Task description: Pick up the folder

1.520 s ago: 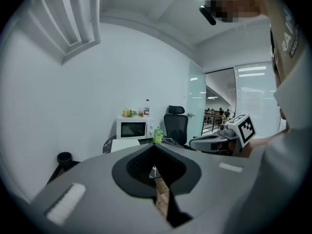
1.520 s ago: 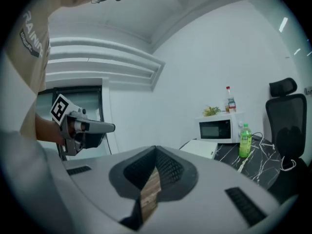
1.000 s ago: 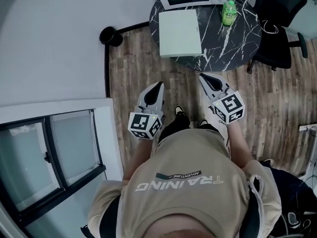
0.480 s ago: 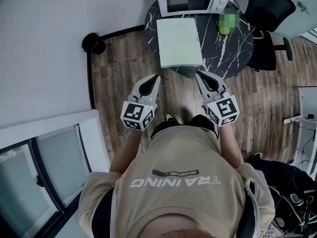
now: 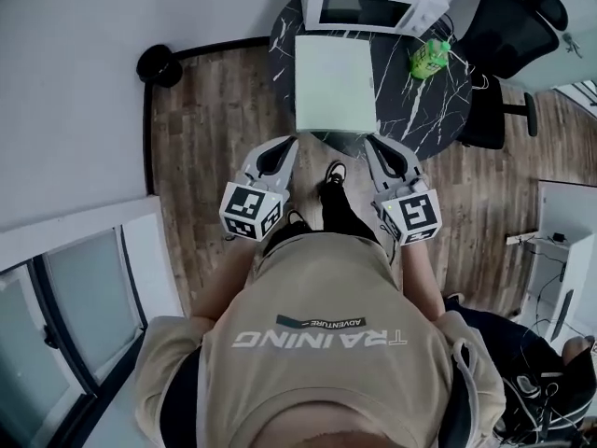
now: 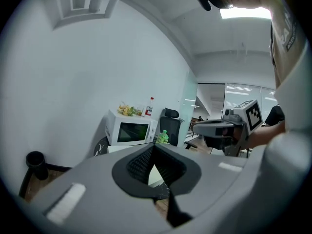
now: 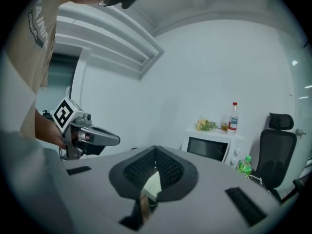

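Both sets of jaws were closed tight, with nothing between them. The left gripper (image 5: 291, 142) and the right gripper (image 5: 369, 142) were held side by side, tips aimed at the table (image 5: 415, 110), just short of its near edge and touching nothing.

The folder (image 5: 336, 82) lay flat on the table, pale against the black marble top, with its near edge close to the table rim. The left tips sat off its near-left corner and the right tips off its near-right corner, both apart from it.

The microwave (image 5: 368, 7) stood just behind the folder's far edge, with a red-capped bottle (image 7: 234, 116) and some greenery (image 7: 207, 125) on top of it. A green bottle (image 5: 429, 57) stood on the table to the folder's right, apart from it. A black office chair (image 5: 499, 54) was past the table's right side.

The person's shoe (image 5: 336, 173) was on the wood floor (image 5: 215, 129) between the two grippers, close to the table. A black bin (image 5: 156, 65) stood by the wall, well to the left of the table.
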Available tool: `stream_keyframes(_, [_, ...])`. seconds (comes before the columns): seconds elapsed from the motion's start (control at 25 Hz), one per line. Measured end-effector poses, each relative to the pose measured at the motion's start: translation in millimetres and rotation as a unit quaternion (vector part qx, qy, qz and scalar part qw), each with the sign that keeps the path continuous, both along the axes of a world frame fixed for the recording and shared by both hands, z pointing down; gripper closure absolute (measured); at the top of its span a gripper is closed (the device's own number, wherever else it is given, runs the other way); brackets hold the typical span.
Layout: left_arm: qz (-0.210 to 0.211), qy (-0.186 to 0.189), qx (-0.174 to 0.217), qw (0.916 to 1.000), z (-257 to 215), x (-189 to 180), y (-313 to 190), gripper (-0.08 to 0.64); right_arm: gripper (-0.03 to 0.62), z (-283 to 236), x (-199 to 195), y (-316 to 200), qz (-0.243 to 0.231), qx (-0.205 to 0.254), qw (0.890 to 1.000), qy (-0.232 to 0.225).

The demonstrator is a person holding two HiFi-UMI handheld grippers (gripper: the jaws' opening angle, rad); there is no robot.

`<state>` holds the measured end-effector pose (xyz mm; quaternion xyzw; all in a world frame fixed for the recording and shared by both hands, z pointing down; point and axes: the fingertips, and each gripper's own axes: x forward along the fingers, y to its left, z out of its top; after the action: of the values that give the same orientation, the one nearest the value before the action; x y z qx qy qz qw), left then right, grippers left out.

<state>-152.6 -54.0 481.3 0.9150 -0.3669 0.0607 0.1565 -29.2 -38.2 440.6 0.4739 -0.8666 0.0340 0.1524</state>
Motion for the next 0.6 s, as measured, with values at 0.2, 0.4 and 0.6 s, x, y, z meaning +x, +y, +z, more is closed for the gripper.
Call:
stream_keyframes(0.2, [-0.025,-0.027,0.007,0.9993,-1,-2,-22,0.554,0.583,14,6,-42,-0.025,-0.008,0.999,-0.038])
stream_keyframes(0.4, [-0.06,-0.052,-0.01,0.9968,-1,5,-57,0.554,0.583,14,23,-91,-0.054,-0.002,0.997,-0.056])
stream_keyframes(0.6, [-0.065,-0.08,-0.011,0.9946,-7,36,-98,0.554,0.583,23,51,-140,-0.069,-0.017,0.994,-0.085])
